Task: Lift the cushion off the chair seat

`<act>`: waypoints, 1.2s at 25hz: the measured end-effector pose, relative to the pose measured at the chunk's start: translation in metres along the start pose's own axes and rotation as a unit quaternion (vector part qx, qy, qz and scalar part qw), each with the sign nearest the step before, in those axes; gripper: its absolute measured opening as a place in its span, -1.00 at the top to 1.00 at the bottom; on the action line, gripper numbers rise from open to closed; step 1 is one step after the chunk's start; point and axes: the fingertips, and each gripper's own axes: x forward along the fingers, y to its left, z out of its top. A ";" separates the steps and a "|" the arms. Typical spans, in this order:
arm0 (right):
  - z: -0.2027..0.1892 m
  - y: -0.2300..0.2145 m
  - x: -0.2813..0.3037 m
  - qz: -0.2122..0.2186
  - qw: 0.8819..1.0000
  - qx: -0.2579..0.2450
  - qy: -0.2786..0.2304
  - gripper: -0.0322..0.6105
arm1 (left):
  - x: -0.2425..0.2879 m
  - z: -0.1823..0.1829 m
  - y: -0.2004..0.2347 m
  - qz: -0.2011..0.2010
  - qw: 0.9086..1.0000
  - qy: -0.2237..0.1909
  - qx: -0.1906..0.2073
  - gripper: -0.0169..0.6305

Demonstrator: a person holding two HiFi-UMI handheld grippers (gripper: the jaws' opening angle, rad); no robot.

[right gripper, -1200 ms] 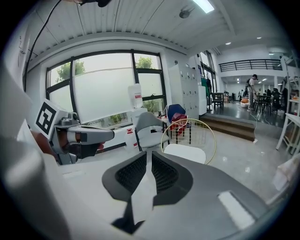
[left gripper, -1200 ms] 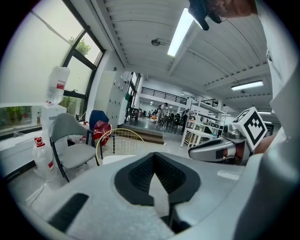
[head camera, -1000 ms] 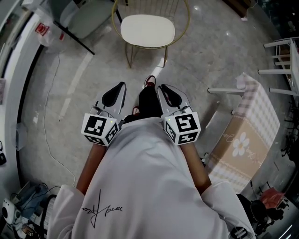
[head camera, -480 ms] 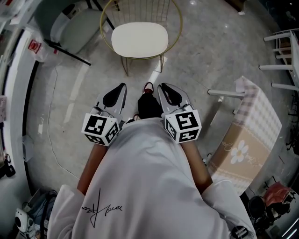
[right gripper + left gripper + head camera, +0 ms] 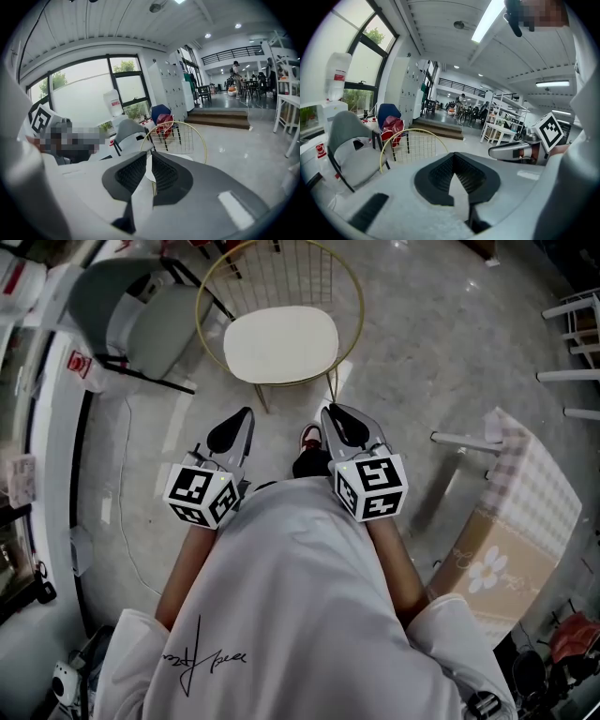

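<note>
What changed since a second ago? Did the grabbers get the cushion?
The person stepped closer, so the chair and its white cushion are nearer the left gripper and right gripper. Nothing was grabbed or let go. The cushion still lies on the seat; both grippers stay empty, side by side.

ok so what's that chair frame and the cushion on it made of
Chair frame: likely thin metal rod and wire, judging by the slim hoop and grid back; gold finish.
Cushion: off-white, matte, smooth, rounded edges; probably padded fabric or faux leather, which one I cannot tell.
</note>
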 end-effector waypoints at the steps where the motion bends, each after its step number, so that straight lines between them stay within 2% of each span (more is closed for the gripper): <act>1: 0.002 -0.007 0.004 0.001 1.000 0.007 0.001 0.76 | 0.007 0.001 0.004 0.003 1.000 0.002 -0.001 0.93; 10: 0.011 -0.032 0.034 0.014 1.000 0.014 0.017 0.74 | 0.033 0.011 0.044 0.048 0.998 0.004 -0.027 0.93; 30: 0.008 -0.057 0.096 0.012 0.997 0.035 0.061 0.70 | 0.079 0.001 0.093 0.063 0.995 0.041 -0.069 0.91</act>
